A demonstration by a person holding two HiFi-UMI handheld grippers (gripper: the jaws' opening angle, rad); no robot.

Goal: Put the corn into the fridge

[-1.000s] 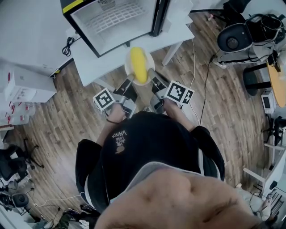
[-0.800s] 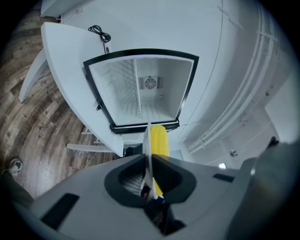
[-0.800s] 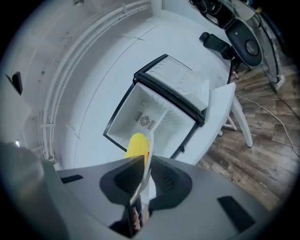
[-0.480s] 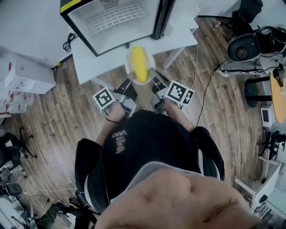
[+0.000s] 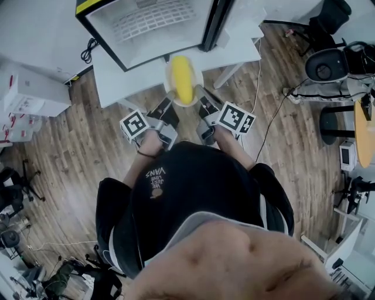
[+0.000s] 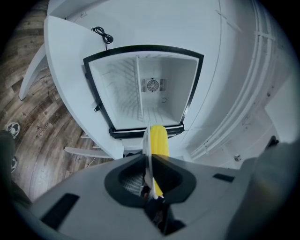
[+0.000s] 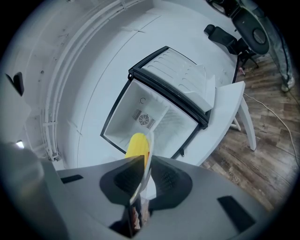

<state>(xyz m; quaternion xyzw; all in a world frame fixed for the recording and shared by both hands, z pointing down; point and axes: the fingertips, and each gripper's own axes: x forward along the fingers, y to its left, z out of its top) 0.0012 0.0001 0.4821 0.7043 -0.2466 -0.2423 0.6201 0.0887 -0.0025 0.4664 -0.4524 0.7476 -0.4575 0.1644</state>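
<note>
A yellow ear of corn (image 5: 181, 81) lies lengthwise on a white plate (image 5: 197, 74), held just in front of the open fridge (image 5: 153, 36) and not yet inside it. The left gripper (image 5: 168, 101) is clamped on the plate's rim on one side and the right gripper (image 5: 200, 97) on the opposite side. Each pair of jaws is nearly together, pinching the thin edge. The fridge stands on a white table (image 5: 116, 82). Its white inside shows a wire shelf (image 5: 153, 16) and a round fan grille (image 6: 153, 85) on the back wall. What looks like its door (image 5: 214, 22) stands open at the fridge's right.
</note>
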